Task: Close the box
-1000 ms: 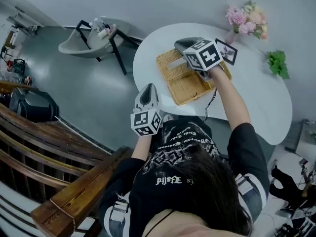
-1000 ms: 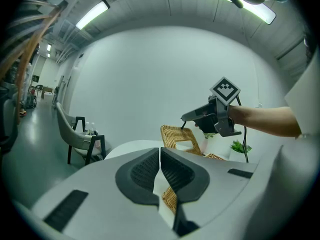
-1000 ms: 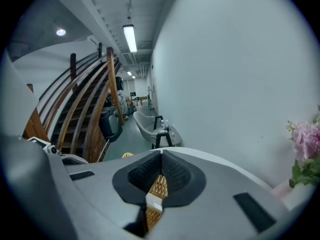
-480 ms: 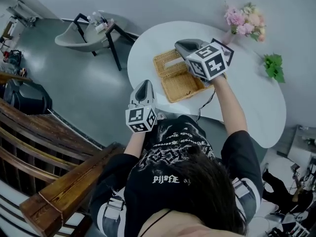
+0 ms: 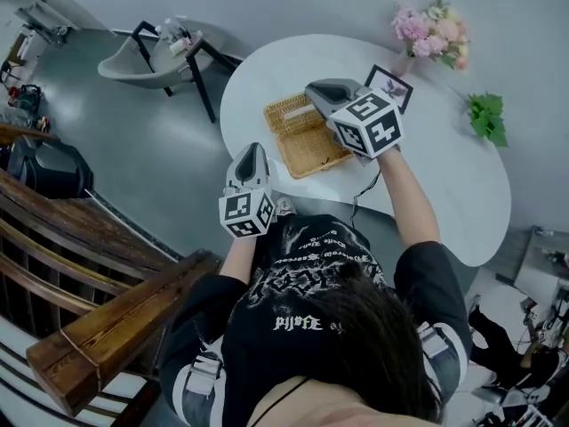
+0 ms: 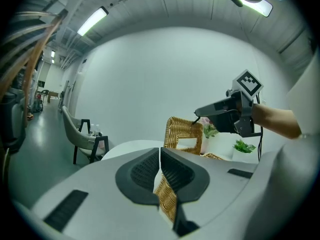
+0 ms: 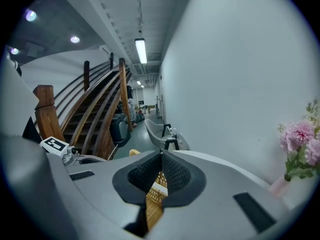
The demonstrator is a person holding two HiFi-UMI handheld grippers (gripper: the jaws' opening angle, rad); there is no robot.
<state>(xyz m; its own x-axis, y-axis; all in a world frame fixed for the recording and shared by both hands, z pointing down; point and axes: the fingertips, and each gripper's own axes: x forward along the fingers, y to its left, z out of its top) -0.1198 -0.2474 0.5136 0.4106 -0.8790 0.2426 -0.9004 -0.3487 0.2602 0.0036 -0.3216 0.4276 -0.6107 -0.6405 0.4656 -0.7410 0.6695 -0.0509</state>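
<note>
1. right gripper [image 7: 161, 156]: the jaws are pressed almost together on the top edge of the wicker lid [image 6: 183, 134]. the weave shows in the slit between the pads.
2. the lid stands roughly upright, raised off the wicker box [image 5: 318, 152]. the right gripper's tip is at the lid's upper corner.
3. the box lies open on the white counter [image 5: 444, 181], near the edge closest to the person.
4. left gripper [image 6: 160, 151]: the jaws are closed together with nothing in them. the weave seen beneath them is the box farther off.
5. in the head view the left gripper hangs just off the counter's edge, near the box but apart from it.
6. behind the box on the counter are a picture frame [image 5: 389, 83], pink flowers [image 5: 428, 30] and a green plant [image 5: 486, 116].
7. off the counter, a chair [image 5: 147, 60] stands on the grey floor, and a wooden stair rail [image 5: 107, 327] runs beside the person.
</note>
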